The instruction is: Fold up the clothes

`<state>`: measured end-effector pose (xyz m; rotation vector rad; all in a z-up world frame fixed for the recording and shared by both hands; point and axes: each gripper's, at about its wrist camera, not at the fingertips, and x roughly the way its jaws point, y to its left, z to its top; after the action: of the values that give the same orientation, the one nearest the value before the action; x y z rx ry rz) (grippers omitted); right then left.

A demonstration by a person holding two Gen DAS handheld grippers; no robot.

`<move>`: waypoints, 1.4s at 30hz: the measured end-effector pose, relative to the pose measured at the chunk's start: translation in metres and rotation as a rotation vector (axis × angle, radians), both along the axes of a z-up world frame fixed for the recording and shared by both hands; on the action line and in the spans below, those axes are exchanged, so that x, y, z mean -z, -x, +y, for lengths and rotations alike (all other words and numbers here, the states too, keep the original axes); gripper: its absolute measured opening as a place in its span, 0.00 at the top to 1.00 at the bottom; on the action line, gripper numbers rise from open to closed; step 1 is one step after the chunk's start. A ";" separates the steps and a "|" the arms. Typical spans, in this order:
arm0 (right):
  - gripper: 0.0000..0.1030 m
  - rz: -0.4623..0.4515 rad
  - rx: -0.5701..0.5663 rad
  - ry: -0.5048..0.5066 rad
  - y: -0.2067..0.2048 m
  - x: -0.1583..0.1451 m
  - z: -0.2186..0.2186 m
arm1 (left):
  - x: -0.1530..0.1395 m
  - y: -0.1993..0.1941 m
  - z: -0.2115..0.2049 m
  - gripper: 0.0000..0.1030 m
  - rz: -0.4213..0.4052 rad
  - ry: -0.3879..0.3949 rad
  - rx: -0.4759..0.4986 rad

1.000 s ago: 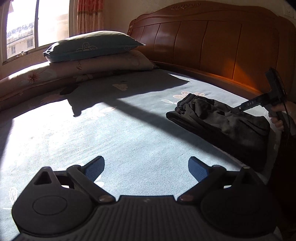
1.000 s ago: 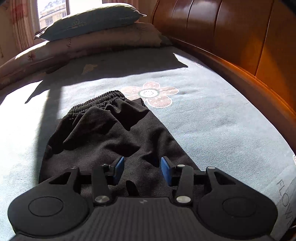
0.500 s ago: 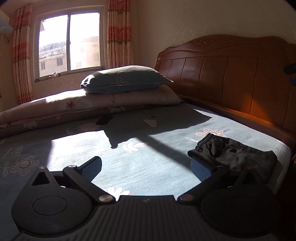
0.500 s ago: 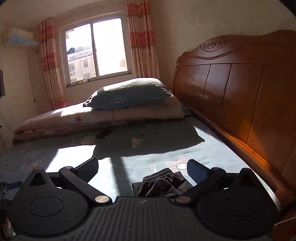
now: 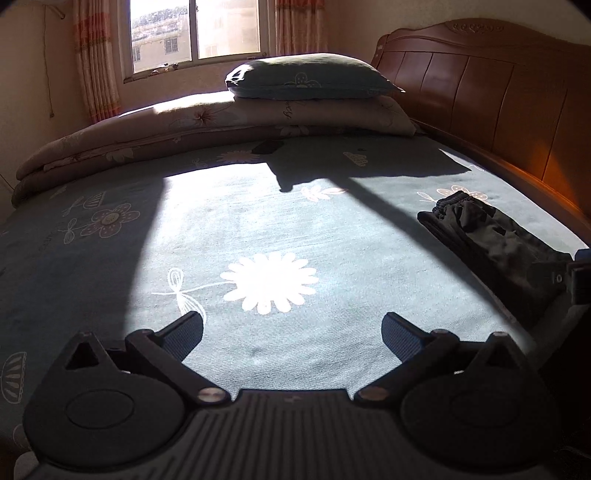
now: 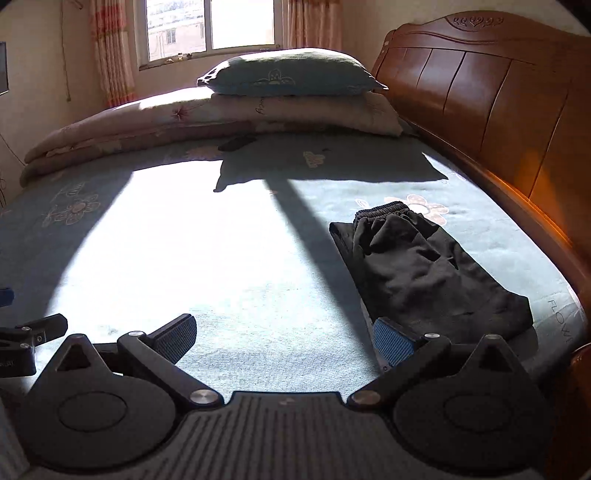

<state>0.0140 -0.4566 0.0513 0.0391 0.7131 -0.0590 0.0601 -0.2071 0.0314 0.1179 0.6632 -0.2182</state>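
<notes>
right gripper (image 6: 284, 338): black two-finger tool, blue ribbed pads; jaws spread wide, nothing between them but bare bedsheet.
left gripper (image 5: 291, 332): same build, jaws also spread wide, empty; only sunlit sheet in the gap.
left tool in right view: small black corner of it at the left edge, level with the right jaws.
sheet: grey-blue flower-print bedsheet (image 6: 258, 280) directly under and ahead of both jaw pairs; white daisy print just ahead of the left jaws.
garment: black folded trousers with a gathered elastic waistband (image 6: 421, 266), flat on the sheet, ahead of and to the right of the right jaws; near hem just past the right pad, looks clear of it, waistband at the far end. In the left view, well off to the right of the jaws (image 5: 495, 240).
fold state: compact rectangle, layers stacked, some wrinkles on top; reads as done or nearly done.
step: release and pull-back after the last fold, judging by empty jaws and a lying garment.
next move: either stop here, or reach in for a smoothing press along the top layer; no other clothes in sight to start on.
risk: loose top layer near the waistband could shift if brushed.
far: small dark flat object (image 6: 236, 143) on the sheet, well ahead of the jaws; beyond it a rolled beige floral quilt (image 6: 129, 129) with a teal pillow (image 6: 288, 74) on top.
right side: carved brown wooden headboard (image 6: 480, 85) running along beyond the trousers.
back wall: sunlit window (image 6: 210, 26) with curtains.
</notes>
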 end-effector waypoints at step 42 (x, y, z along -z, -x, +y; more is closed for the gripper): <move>0.00 0.169 -0.102 0.001 0.056 0.034 0.066 | 0.034 0.054 0.048 0.01 0.195 0.065 -0.112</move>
<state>-0.0422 -0.3908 0.0173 -0.0031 0.8827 0.0356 0.0063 -0.1594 -0.0024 -0.0029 0.8531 -0.1438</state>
